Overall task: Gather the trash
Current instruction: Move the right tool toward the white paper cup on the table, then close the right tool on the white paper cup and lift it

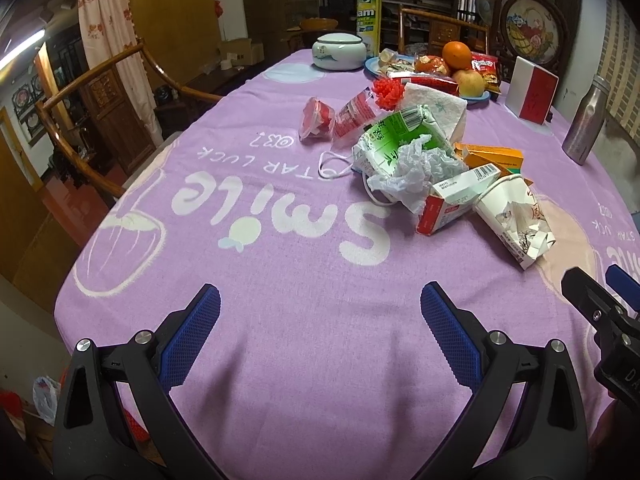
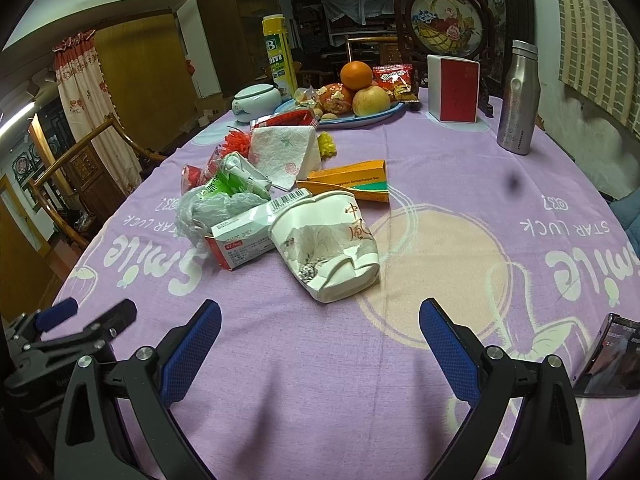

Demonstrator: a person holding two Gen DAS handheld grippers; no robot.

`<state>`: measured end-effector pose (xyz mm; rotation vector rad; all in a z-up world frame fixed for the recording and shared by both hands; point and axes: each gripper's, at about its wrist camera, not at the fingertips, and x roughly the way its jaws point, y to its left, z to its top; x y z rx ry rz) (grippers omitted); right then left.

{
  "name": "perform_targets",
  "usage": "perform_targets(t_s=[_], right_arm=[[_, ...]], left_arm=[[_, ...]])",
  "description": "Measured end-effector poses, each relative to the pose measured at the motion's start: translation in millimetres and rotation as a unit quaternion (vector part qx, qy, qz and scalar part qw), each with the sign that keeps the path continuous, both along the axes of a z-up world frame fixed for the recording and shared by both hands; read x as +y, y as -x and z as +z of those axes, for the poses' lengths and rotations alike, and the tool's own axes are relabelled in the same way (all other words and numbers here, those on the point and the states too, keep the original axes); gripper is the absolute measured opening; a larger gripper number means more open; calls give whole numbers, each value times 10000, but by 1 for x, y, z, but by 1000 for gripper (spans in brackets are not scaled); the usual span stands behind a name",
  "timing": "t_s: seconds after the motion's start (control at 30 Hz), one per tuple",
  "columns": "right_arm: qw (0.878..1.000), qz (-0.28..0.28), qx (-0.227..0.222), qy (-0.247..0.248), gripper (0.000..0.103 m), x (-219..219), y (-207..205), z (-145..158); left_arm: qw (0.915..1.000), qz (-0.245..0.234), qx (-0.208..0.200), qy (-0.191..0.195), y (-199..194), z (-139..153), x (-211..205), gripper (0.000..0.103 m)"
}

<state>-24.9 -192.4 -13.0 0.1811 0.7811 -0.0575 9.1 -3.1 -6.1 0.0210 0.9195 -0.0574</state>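
Trash pile (image 2: 280, 200) sits mid-table on purple cloth (image 2: 440, 240), light & crushable, so pinch crumpled paper cup (image 2: 328, 248) by its rim; left gripper (image 1: 320, 320) & right gripper (image 2: 320, 328) both spread apart, empty.

Bare cloth (image 2: 320, 380) (near side), trash heap (image 2: 280, 216) beyond

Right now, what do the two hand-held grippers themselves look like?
Both match: the left hand-held gripper and right hand-held gripper have matte black plastic arms with cut-out slots, round silver pivot bolts, and long blue finger pads with a fine diamond texture. No cables, sleeves or readable markings are visible.
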Motion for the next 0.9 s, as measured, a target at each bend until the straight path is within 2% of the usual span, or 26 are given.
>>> perform_targets(t_s=[0.1, 0.23, 0.4, 0.5, 0.9], right_arm=[[10000, -35, 78, -1, 97, -6, -3, -6], [9997, -121, 202, -33, 97, -17, -8, -15], [9990, -231, 366, -89, 98, -28, -19, -24], [9987, -217, 452, -64, 98, -29, -26, -27], [9964, 306, 768, 193, 97, -13, -53, -29]], left_arm=[[9996, -173, -228, -87, -7, 2, -5, 97], [9982, -411, -162, -400, -25, -3, -14, 97], [9991, -407, -10, 77, -49, -7, -12, 97], [9989, -445, 9, 175, -56, -6, -13, 97], [9990, -425, 135, 47, -68, -5, -9, 97]])
